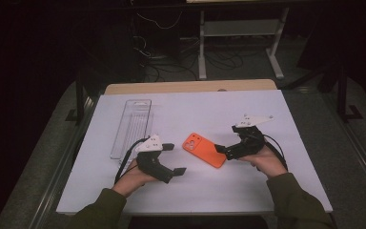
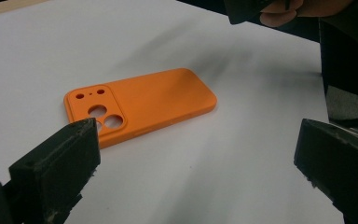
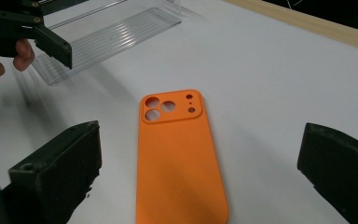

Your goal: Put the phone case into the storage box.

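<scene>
It looked like a lab or workshop: a dim room where tangled cables point(image 1: 171, 59) lay on the floor beneath a metal-framed bench point(image 1: 240, 28), behind a white-covered tabletop point(image 1: 195, 186).

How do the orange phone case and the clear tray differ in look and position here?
The phone case is opaque orange, while the clear tray is see-through with ribbed lines along its floor. The case is short and lies slantwise between the left tongs and right tongs; the tray is longer and lies off to the left, beyond the left tongs. The case shows camera cut-outs; the tray has low walls. Both rest flat on the white table, ungripped.
</scene>
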`<state>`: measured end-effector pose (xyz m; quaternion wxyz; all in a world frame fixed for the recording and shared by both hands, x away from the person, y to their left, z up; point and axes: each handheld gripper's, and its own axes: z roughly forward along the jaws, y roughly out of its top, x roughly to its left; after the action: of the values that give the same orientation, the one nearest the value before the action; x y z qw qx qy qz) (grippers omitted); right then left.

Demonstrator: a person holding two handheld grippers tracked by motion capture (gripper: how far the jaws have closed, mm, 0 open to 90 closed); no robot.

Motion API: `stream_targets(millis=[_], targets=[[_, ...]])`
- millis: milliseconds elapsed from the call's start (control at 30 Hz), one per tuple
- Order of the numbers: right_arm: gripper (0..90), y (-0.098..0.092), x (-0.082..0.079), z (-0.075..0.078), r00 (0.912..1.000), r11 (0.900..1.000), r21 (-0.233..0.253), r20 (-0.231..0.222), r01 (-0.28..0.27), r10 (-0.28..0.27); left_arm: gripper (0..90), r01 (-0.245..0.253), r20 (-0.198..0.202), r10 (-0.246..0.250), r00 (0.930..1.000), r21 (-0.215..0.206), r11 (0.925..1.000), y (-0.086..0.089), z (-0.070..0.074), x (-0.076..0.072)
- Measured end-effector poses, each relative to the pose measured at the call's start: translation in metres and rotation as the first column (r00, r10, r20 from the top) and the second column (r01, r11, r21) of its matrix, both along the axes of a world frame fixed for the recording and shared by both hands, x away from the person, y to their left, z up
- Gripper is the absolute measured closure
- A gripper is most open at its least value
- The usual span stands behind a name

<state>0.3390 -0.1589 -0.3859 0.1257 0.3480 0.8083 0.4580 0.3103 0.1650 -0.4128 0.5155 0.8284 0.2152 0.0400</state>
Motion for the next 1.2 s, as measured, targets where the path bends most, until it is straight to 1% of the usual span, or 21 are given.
stream_targets(millis=[200, 333, 433, 500, 533, 567, 633, 700, 967, 1067, 1200], targets=[[0.0, 0.003, 0.004, 0.002, 1.0, 1.0, -0.005, 0.0, -0.005, 0.005, 0.0, -0.004, -0.003, 0.004, 1.0, -0.005, 1.0, 0.0, 0.0, 0.0], [0.0, 0.007, 0.008, 0.003, 0.9999, 1.0, -0.012, 0.004, -0.015, 0.015, 0.0, -0.002, 0.002, 0.002, 1.0, -0.002, 1.0, 0.0, 0.0, 0.001], [0.0, 0.01, 0.011, 0.004, 0.9997, 0.999, -0.026, 0.003, -0.026, 0.026, 0.0, -0.002, 0.002, 0.002, 1.0, 0.0, 1.0, 0.0, 0.0, 0.0], [0.0, 0.012, 0.013, 0.005, 0.9995, 0.999, -0.024, 0.009, -0.029, 0.03, 0.0, -0.003, 0.003, 0.003, 1.0, -0.002, 1.0, 0.0, 0.0, 0.0], [0.0, 0.013, 0.014, 0.005, 0.9997, 0.999, -0.024, 0.004, -0.025, 0.025, 0.0, -0.003, 0.003, 0.003, 1.0, -0.003, 1.0, 0.0, 0.0, 0.0], [0.0, 0.014, 0.015, 0.006, 0.9995, 0.999, -0.021, 0.01, -0.029, 0.03, 0.0, -0.005, -0.005, 0.005, 1.0, -0.005, 1.0, 0.0, 0.0, 0.0], [0.0, 0.015, 0.016, 0.007, 0.9993, 0.999, -0.027, 0.014, -0.035, 0.035, 0.0, -0.001, 0.009, 0.001, 1.0, 0.001, 1.0, 0.0, 0.0, 0.001], [0.0, 0.017, 0.018, 0.008, 0.9989, 0.999, -0.026, 0.017, -0.042, 0.043, 0.0, -0.003, 0.002, 0.003, 1.0, -0.002, 1.0, 0.0, 0.0, 0.0], [0.0, 0.023, 0.024, 0.012, 0.9983, 0.998, -0.024, 0.023, -0.054, 0.054, 0.0, -0.004, 0.005, 0.004, 1.0, -0.005, 1.0, 0.0, 0.0, 0.0], [0.0, 0.025, 0.026, 0.012, 0.9981, 0.998, -0.023, 0.018, -0.059, 0.06, 0.0, -0.003, 0.008, 0.003, 1.0, -0.004, 1.0, 0.0, 0.0, 0.0], [0.0, 0.03, 0.03, 0.014, 0.9973, 0.997, -0.031, 0.02, -0.069, 0.07, 0.0, -0.002, 0.01, 0.002, 0.9999, -0.003, 1.0, 0.0, 0.0, 0.001]])
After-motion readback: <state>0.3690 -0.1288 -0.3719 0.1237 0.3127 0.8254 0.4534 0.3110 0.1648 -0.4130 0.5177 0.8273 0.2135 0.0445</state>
